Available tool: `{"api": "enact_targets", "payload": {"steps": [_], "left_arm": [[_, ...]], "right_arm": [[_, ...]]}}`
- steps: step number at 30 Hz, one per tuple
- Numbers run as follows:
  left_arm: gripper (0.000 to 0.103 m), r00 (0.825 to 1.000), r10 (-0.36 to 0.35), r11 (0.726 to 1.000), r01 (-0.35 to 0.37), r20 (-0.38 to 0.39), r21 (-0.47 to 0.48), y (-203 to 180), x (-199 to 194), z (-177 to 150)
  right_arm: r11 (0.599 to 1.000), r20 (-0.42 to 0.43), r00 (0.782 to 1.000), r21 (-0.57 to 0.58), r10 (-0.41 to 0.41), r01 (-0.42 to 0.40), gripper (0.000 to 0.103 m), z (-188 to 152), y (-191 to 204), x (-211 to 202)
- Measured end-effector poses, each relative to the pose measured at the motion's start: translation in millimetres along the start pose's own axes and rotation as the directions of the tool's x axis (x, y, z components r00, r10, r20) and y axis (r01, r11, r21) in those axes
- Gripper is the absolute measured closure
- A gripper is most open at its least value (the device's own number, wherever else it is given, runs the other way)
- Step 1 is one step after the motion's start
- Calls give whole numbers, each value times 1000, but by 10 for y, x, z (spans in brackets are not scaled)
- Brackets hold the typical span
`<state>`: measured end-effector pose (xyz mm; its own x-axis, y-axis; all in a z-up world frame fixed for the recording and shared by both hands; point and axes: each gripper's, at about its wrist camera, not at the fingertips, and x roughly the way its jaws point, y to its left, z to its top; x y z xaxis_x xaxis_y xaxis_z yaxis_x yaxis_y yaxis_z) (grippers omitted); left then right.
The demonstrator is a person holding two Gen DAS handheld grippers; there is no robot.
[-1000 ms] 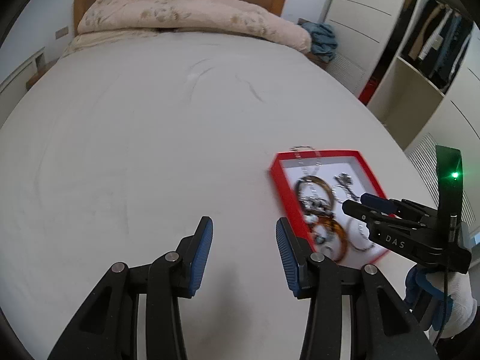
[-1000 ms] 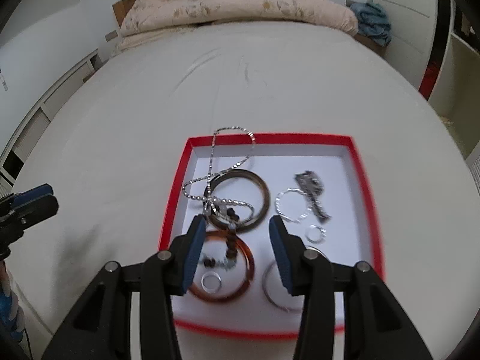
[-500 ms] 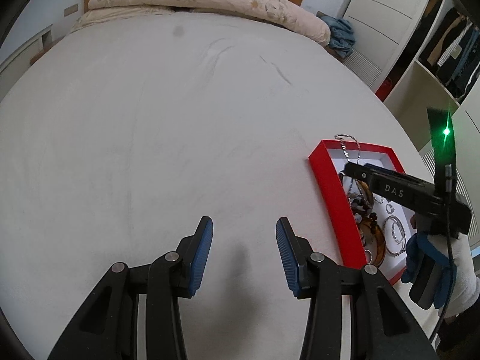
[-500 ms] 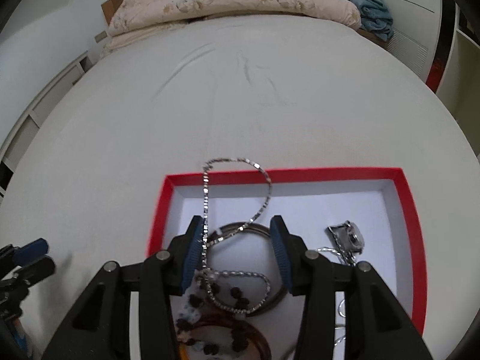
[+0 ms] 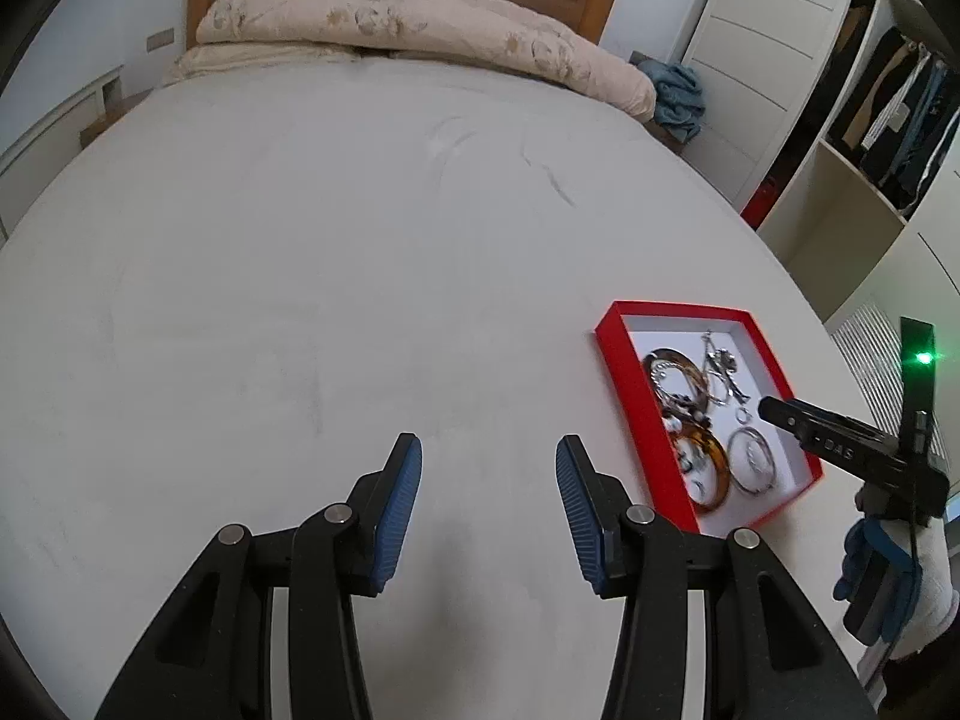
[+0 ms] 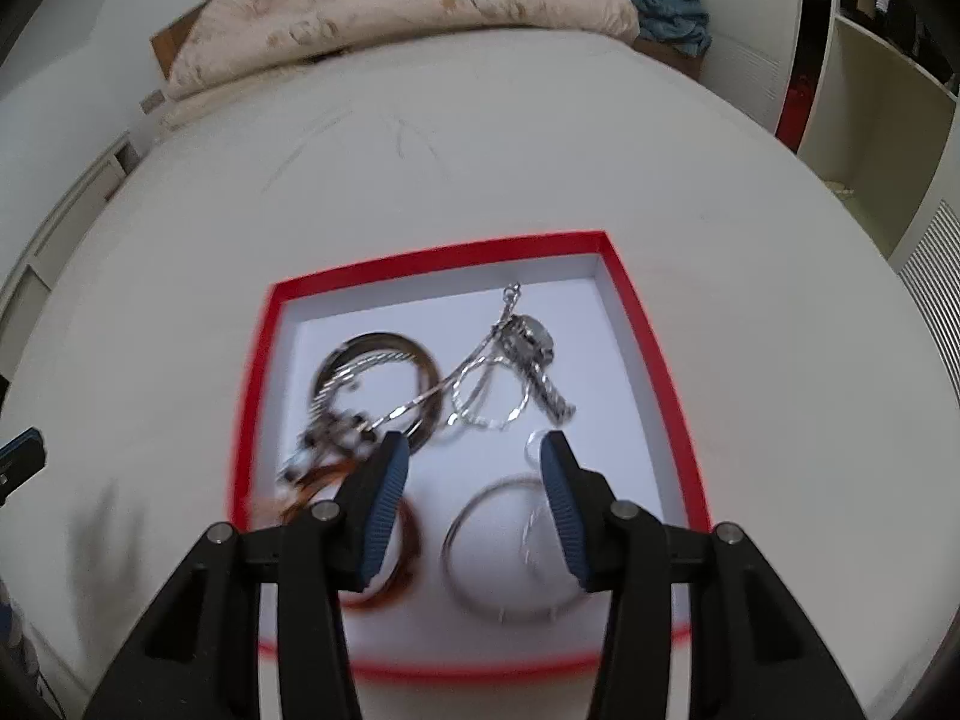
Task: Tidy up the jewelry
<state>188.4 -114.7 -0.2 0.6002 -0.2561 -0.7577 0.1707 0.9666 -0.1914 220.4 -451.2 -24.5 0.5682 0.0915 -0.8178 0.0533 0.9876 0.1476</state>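
A red-rimmed tray (image 6: pixel 645 324) with a white floor lies on the bed; it also shows in the left wrist view (image 5: pixel 624 384). In it lie a dark bangle (image 6: pixel 420 354), an amber bangle (image 6: pixel 408 564), a silver bangle (image 6: pixel 480 588), a silver chain (image 6: pixel 480 372), a watch-like piece (image 6: pixel 540 360), beads and small rings. My right gripper (image 6: pixel 474 462) is open and empty just above the tray's middle. My left gripper (image 5: pixel 489 480) is open and empty over bare sheet, left of the tray.
The white bed sheet (image 5: pixel 360 240) spreads wide on all sides. A rolled duvet (image 5: pixel 420 30) lies against the wooden headboard. A wardrobe with hanging clothes (image 5: pixel 888 108) stands to the right of the bed.
The chain that hung over the tray's far rim now lies inside the tray, across the bangle and watch. My right gripper has pulled back over the tray. The left view has shifted.
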Motion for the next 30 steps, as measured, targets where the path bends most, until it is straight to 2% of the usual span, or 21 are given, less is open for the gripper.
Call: {"api": "enact_targets", "payload": {"steps": [2, 5, 7, 11, 14, 20, 24, 30], "left_arm": [[56, 1000, 8, 1000, -8, 6, -3, 22, -200, -64], [47, 999, 41, 999, -41, 13, -9, 60, -484, -178], [46, 998, 61, 998, -61, 28, -8, 79, -686, -278], [38, 993, 98, 995, -97, 68, -19, 109, -1081, -518], [32, 988, 123, 992, -121, 97, -21, 115, -1323, -702], [21, 967, 197, 980, -198, 161, -9, 54, -1677, -1019], [16, 958, 219, 975, -223, 184, 2, 33, -1820, -1184], [12, 950, 242, 969, -247, 198, 5, -17, -1948, -1362]], "right_arm": [[1000, 18, 1000, -11, 14, -14, 59, -117, 81, -243], [999, 46, 998, -20, 41, -40, 59, -280, 202, -549], [998, 68, 996, -27, 64, -62, 58, -413, 323, -794], [995, 106, 990, -41, 94, -90, 45, -673, 534, -1190], [992, 126, 986, -69, 111, -103, 44, -849, 656, -1447], [987, 155, 979, -117, 130, -112, 39, -1182, 911, -1872], [983, 179, 976, -157, 128, -100, 37, -1374, 1045, -2091], [983, 206, 971, -159, 119, -87, 36, -1560, 1104, -2275]]}}
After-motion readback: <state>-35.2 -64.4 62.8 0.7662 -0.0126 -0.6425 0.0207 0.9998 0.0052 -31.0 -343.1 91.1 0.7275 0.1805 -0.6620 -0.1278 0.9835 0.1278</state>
